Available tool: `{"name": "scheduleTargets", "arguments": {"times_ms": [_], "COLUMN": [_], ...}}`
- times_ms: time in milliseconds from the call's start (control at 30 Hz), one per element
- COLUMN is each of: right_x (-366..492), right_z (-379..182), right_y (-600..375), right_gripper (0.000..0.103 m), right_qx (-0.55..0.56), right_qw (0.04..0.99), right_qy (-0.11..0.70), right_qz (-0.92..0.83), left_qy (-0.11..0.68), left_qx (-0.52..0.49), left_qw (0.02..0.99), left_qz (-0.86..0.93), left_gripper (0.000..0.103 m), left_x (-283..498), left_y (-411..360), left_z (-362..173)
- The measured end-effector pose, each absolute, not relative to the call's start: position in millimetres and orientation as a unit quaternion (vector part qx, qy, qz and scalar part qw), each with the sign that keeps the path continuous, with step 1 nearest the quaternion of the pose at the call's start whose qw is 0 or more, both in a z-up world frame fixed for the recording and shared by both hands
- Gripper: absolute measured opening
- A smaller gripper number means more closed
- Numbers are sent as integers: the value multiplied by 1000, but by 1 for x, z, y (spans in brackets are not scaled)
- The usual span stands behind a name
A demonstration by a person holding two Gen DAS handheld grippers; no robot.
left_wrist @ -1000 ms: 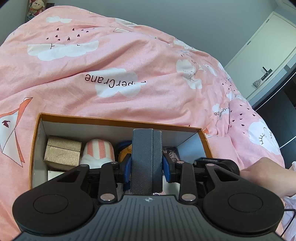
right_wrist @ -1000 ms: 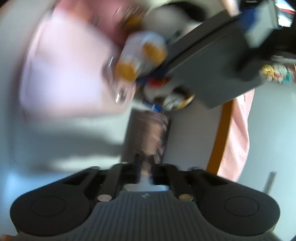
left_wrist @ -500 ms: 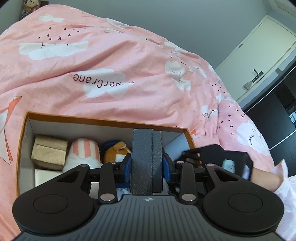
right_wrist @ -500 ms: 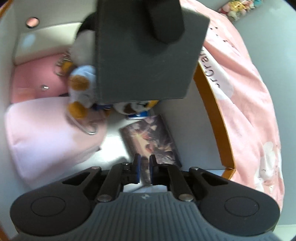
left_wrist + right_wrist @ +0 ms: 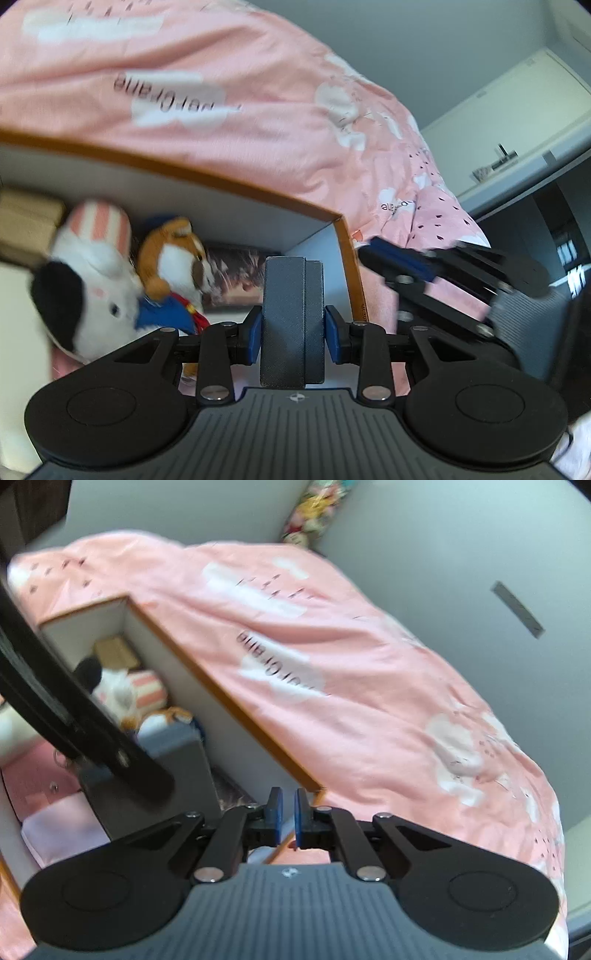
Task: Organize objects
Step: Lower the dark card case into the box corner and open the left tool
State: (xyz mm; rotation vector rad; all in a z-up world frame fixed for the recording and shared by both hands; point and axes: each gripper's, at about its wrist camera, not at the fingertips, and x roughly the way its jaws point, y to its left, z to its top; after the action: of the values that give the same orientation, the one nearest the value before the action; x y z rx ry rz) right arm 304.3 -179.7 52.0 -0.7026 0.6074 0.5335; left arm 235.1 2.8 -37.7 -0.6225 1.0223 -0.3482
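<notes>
A pink duvet (image 5: 229,122) carries our orange-rimmed box (image 5: 258,194); our left gripper (image 5: 293,328) grips a grey case (image 5: 291,314), now lowered among the plush toys (image 5: 110,280) inside; our right gripper (image 5: 288,819), nearly closed and holding nothing, has pulled outside the rim, leaving the card (image 5: 236,273) stowed.

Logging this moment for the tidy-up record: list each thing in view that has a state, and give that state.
left gripper: shut on the grey case.
grey case: upright between the fingers, over the box.
right gripper: nearly shut, holding nothing.
box: open, no lid.
white plush: lying inside the box.
orange plush: inside, beside the white plush.
</notes>
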Motion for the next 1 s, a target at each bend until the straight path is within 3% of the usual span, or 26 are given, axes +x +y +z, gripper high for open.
{"name": "scheduleTargets", "arguments": {"times_ms": [500,600,633,700,800,867,1000], "right_x": [270,268,269,268,265,263,263], "right_z": [18,17,16,16,14,14,15], "right_y": [-229,-231,-231,-232,-232,-230,-233], "right_gripper": [5,5,5,5,5,5,4], "right_qx": [-306,-304,-304,-304,-305,-306,-301], "right_qw": [872,873,873,873,873,873,874], "right_qy": [295,294,294,292,292,292,295], "right_qz": [243,242,243,244,245,244,243], "left_qy": [522,525,524,519,514,516,526], "left_qx": [-261,-234,-222,-189,-153,-160,-161], "left_qw": [801,808,813,826,835,829,823], "left_qz": [-134,-132,-126,-114,-123,-146,-143], "left_gripper": [39,50,59,61,52,39,29], "left_x": [251,248,246,241,235,234,238], "left_y": [-31,-34,-35,-38,-41,-42,-46], "left_z": [-68,-61,-57,-50,-42,-42,-48]}}
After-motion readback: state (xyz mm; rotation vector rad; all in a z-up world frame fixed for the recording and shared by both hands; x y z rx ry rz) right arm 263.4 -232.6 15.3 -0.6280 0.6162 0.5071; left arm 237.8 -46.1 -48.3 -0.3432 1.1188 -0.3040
